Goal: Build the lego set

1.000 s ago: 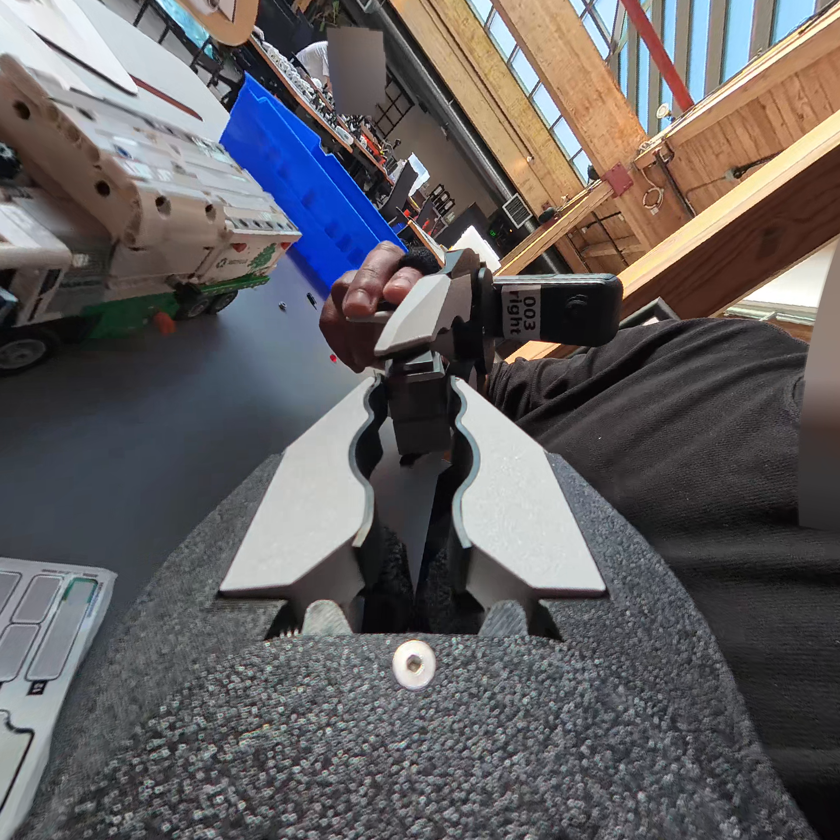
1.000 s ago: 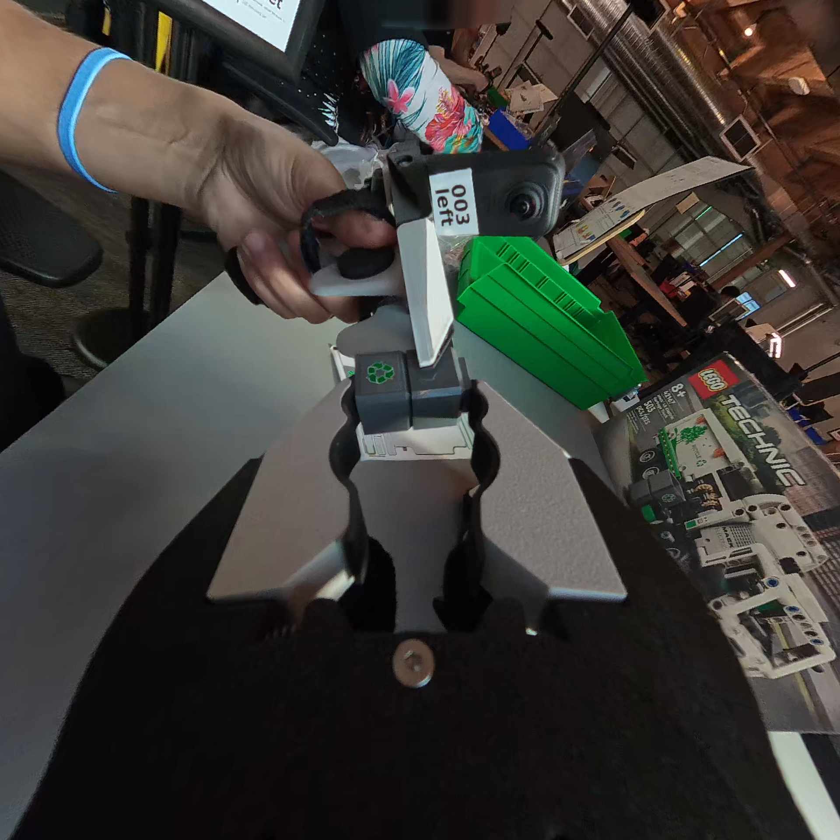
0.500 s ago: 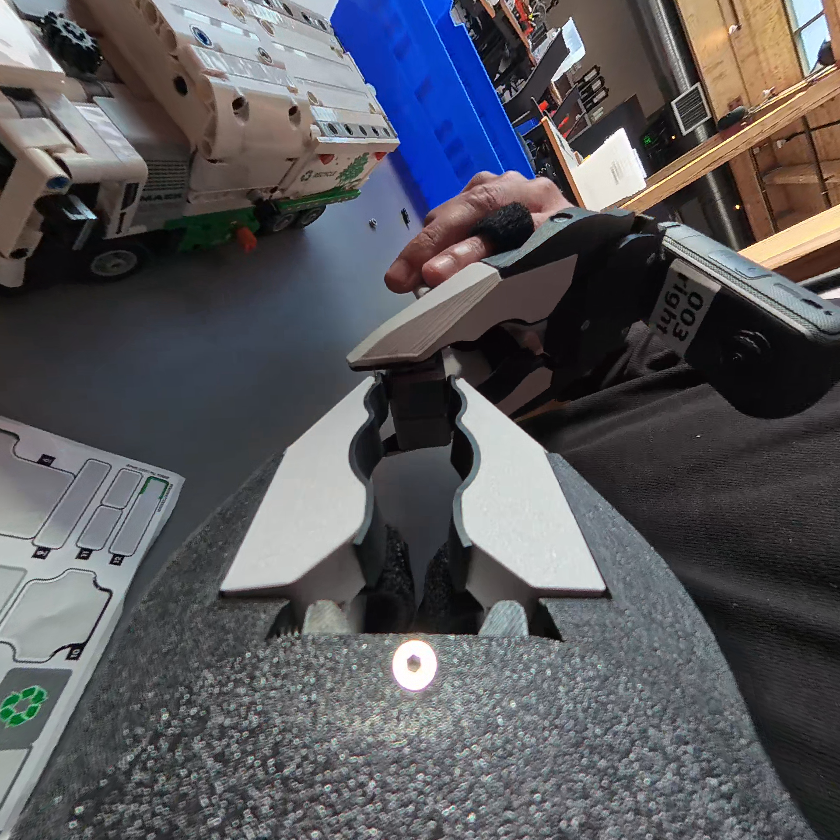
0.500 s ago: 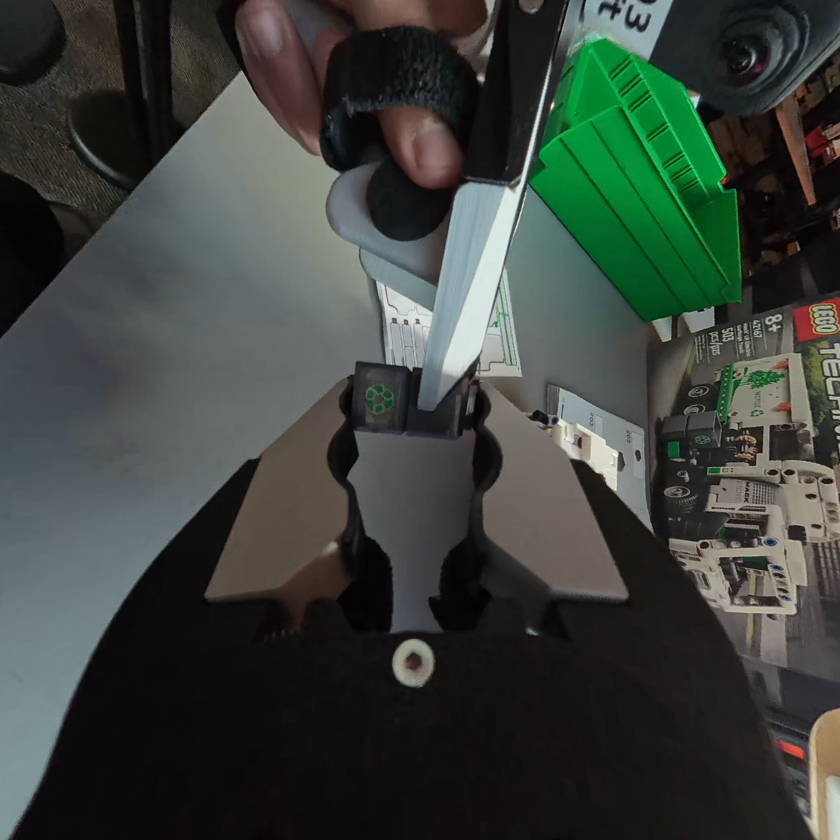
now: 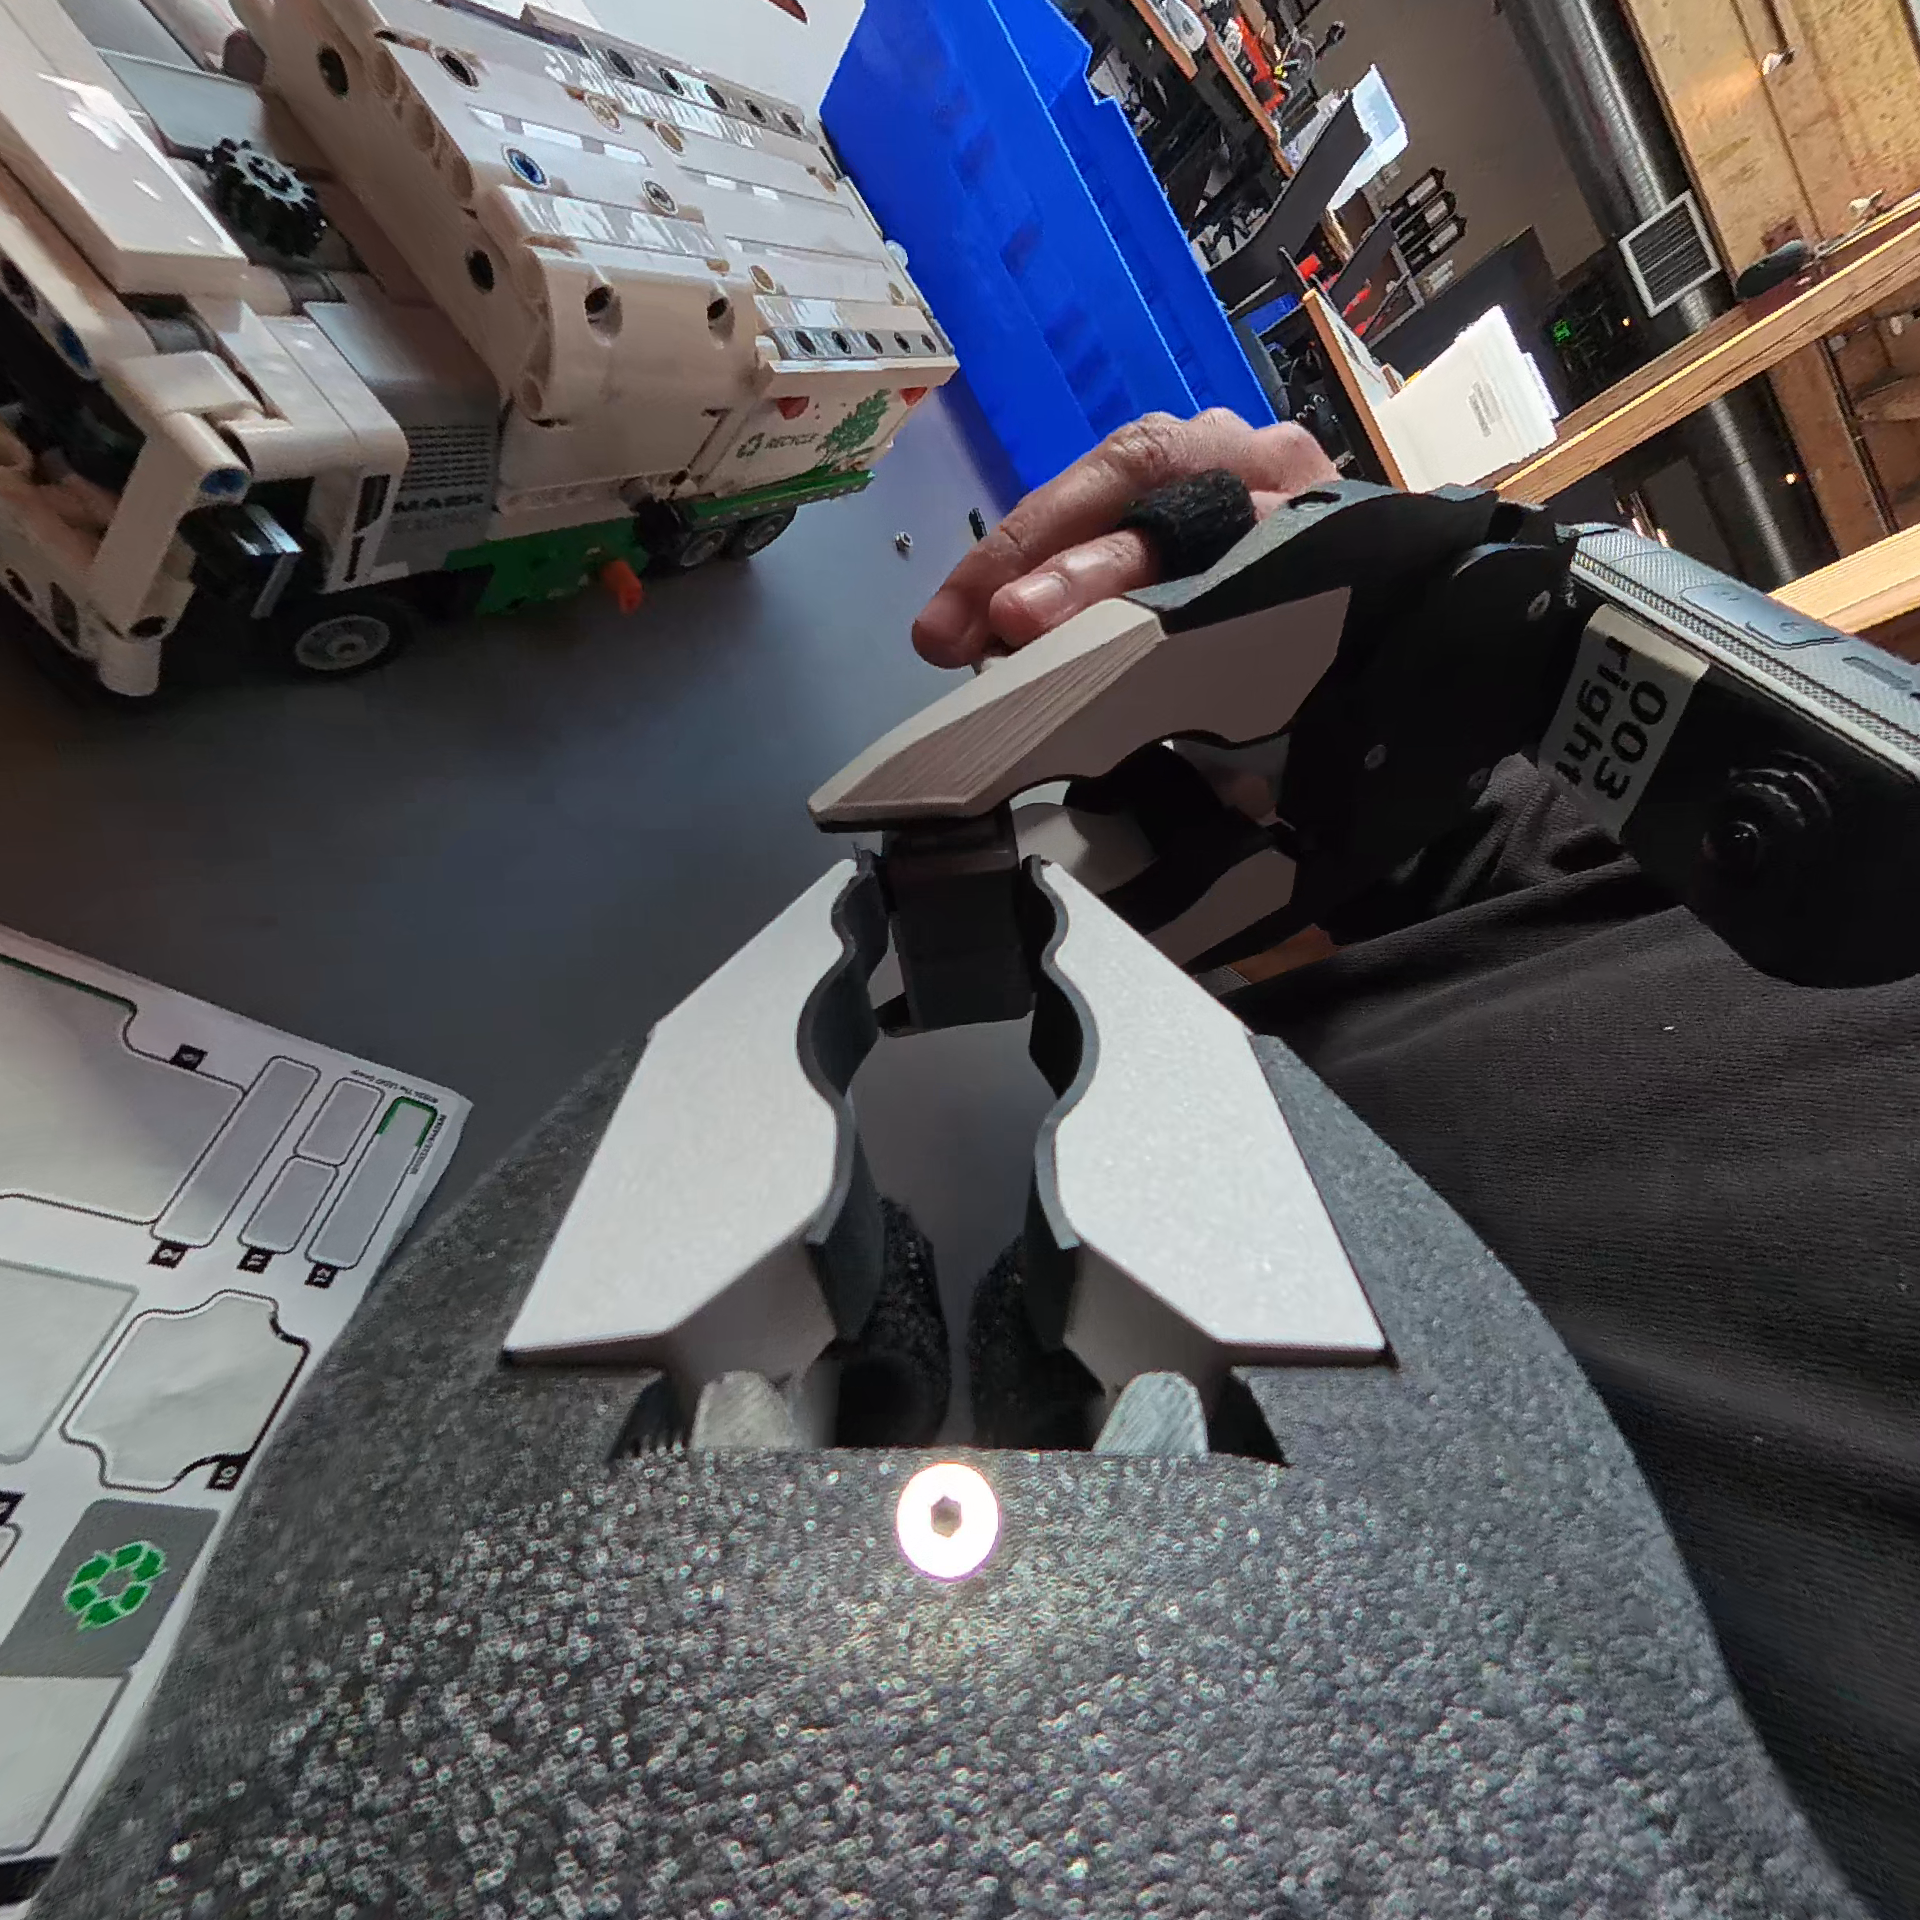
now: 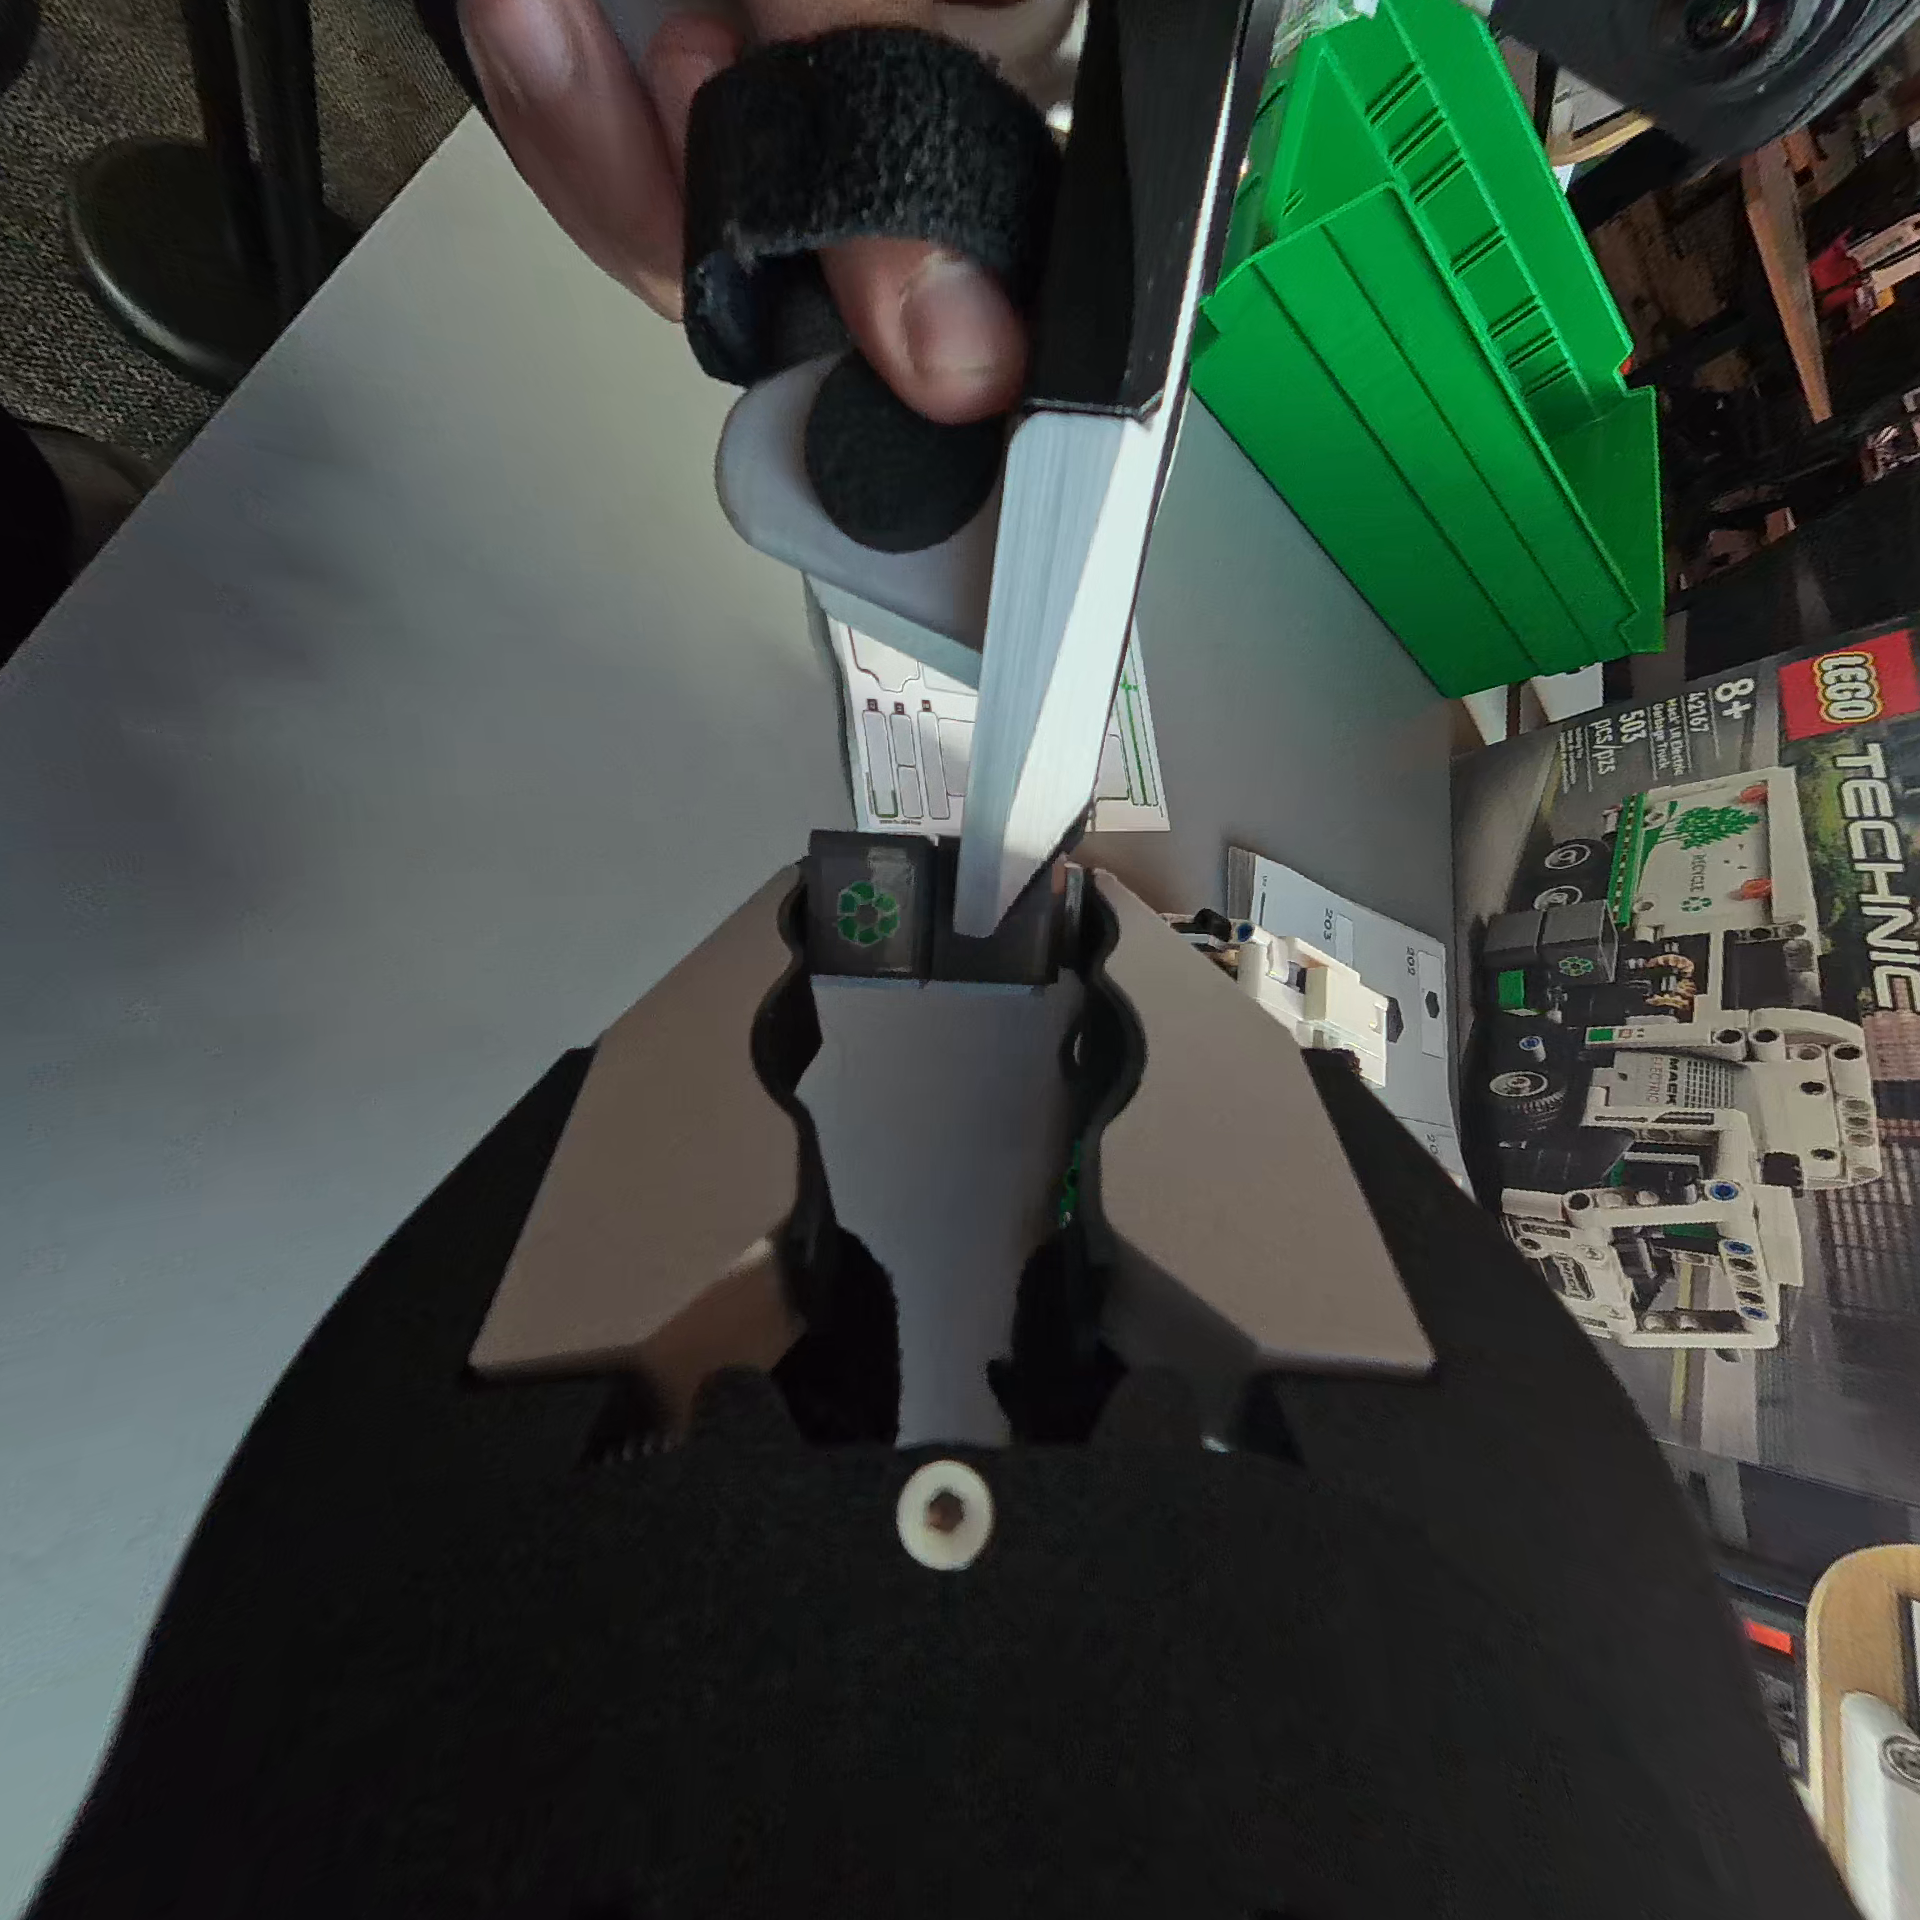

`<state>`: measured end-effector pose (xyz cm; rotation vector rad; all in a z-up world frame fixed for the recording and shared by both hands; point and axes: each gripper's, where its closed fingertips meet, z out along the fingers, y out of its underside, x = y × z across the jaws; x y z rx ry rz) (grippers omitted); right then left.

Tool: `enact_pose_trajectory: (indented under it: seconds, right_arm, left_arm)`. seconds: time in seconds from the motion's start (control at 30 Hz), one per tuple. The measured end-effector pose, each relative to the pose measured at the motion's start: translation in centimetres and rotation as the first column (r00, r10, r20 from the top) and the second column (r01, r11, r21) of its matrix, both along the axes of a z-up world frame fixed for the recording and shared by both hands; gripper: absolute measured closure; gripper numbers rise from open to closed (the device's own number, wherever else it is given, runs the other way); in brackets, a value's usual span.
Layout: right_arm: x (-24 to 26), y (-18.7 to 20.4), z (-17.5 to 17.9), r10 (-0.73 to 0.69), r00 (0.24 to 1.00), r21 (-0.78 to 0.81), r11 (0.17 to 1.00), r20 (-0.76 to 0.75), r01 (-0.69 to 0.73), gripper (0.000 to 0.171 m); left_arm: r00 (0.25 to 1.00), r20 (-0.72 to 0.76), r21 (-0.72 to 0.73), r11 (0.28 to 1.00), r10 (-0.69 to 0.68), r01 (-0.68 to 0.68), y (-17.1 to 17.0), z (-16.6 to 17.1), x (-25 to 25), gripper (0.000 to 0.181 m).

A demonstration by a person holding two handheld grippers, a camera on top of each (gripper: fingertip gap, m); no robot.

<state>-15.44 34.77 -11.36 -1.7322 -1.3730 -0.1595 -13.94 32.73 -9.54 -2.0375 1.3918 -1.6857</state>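
A small dark grey lego piece (image 5: 956, 951) sits between both grippers. My left gripper (image 5: 951, 894) is shut on it in the left wrist view, above the dark table (image 5: 468, 831). The right gripper's grey finger (image 5: 997, 717) lies across its top there. In the right wrist view my right gripper (image 6: 940, 920) is shut on the same piece, which has a green recycle sticker (image 6: 868, 914) on its face. The left gripper's finger (image 6: 1049, 675) comes down onto the piece's right half. The white and green lego truck (image 5: 468, 312) stands at the far left.
A sticker sheet (image 5: 156, 1299) lies at the near left, also seen in the right wrist view (image 6: 894, 748). A blue bin (image 5: 1039, 239) stands behind the truck. A green bin (image 6: 1434, 364), the lego box (image 6: 1714, 1039) and a booklet with a small white assembly (image 6: 1309, 997) lie to the right. The grippers are tip to tip, or close to it.
Both grippers have tilted down toward the table while holding the dark piece. The left view now shows the truck and sticker sheet instead of the ceiling. Both grips are unchanged.
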Motion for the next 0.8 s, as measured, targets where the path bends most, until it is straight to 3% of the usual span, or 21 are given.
enact_pose_trajectory:
  seconds: [0.27, 0.4, 0.47, 0.53, 0.63, 0.7, 0.8]
  right_arm:
    - [0.0, -0.3, -0.7, 0.032, 0.999, -0.014, 0.999, 0.037, -0.032, 0.125]
    - [-0.6, -0.1, 0.1, 0.004, 0.992, -0.063, 0.998, -0.123, -0.012, 0.124]
    - [-0.1, -0.1, 0.5, -0.049, 0.976, -0.135, 0.991, -0.213, 0.021, 0.114]
    - [0.8, 0.1, 1.1, -0.159, 0.928, -0.228, 0.97, -0.338, 0.083, 0.105]
    - [0.2, -0.1, 3.5, -0.256, 0.771, -0.268, 0.957, -0.583, 0.114, 0.1]
    - [0.3, 0.1, 4.8, -0.288, 0.7, -0.161, 0.956, -0.653, 0.244, 0.106]
    - [0.6, 0.3, 5.3, -0.319, 0.688, 0.007, 0.905, -0.652, 0.426, 0.117]
  left_arm:
    - [1.0, -0.006, -0.011, 1.0, -0.007, 0.007, -0.1, -0.8, -0.2, 0.157]
    - [0.997, 0.082, -0.122, 0.992, -0.006, 0.016, 0.1, -0.2, -0.4, 0.156]
    - [0.982, 0.186, -0.191, 0.982, 0.02, 0.016, 0.8, 1.0, -0.6, 0.157]
    - [0.961, 0.272, -0.263, 0.964, 0.041, 0.033, 1.4, 2.4, -1.1, 0.157]
    - [0.928, 0.353, -0.323, 0.946, 0.116, 0.004, 2.7, 3.7, -1.2, 0.157]
    - [0.901, 0.38, -0.41, 0.911, 0.21, -0.04, 3.6, 4.3, -0.7, 0.158]
    - [0.861, 0.41, -0.569, 0.822, 0.301, -0.016, 3.8, 5.4, 0.0, 0.158]
